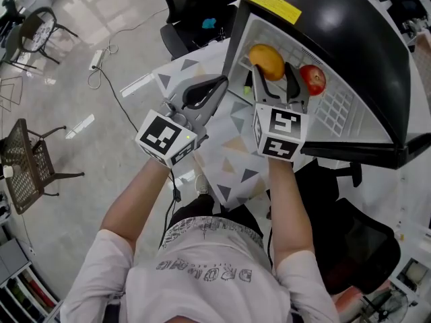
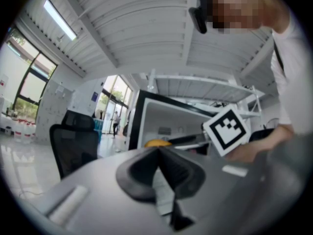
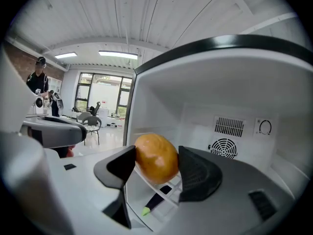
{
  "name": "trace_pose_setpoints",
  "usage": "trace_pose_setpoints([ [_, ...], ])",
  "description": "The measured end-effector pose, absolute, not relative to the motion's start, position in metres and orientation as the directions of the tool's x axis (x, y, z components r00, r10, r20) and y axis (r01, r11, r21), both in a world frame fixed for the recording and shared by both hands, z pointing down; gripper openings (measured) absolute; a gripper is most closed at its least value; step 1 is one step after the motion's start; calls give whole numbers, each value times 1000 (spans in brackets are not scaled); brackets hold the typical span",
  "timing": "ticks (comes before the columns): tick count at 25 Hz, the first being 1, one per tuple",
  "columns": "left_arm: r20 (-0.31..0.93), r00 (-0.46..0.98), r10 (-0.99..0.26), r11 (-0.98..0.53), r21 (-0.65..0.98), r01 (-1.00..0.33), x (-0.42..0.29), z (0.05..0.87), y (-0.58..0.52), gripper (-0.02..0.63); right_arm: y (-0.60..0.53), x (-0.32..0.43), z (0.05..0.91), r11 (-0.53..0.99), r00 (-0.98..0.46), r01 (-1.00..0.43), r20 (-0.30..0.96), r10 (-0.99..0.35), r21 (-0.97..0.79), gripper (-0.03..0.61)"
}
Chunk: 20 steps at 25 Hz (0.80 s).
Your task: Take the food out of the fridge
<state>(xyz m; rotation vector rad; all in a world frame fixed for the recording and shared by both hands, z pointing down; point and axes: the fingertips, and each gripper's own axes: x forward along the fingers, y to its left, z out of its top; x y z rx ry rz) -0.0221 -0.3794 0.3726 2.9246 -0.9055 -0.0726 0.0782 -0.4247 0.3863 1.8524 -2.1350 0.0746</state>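
Right gripper (image 3: 156, 153) clamped on smooth round orange fruit (image 3: 155, 159) at its jaw tips only; fruit could slip free during pullout. Left gripper (image 2: 157, 152) jaws together, empty.

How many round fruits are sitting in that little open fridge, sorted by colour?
orange fruit: 1
red fruit: 1
Total: 2
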Motion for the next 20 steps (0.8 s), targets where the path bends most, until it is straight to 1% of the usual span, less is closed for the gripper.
trace_pose_setpoints([
  [9, -18, 820, -572, -819, 68, -570, -28, 363, -343, 9, -381, 67, 361, 202, -166, -966, 216, -962, 161, 272],
  [20, 1, 814, -581, -813, 55, -580, -31, 359, -301, 9, -327, 60, 344, 260, -231, -955, 188, -955, 146, 272],
])
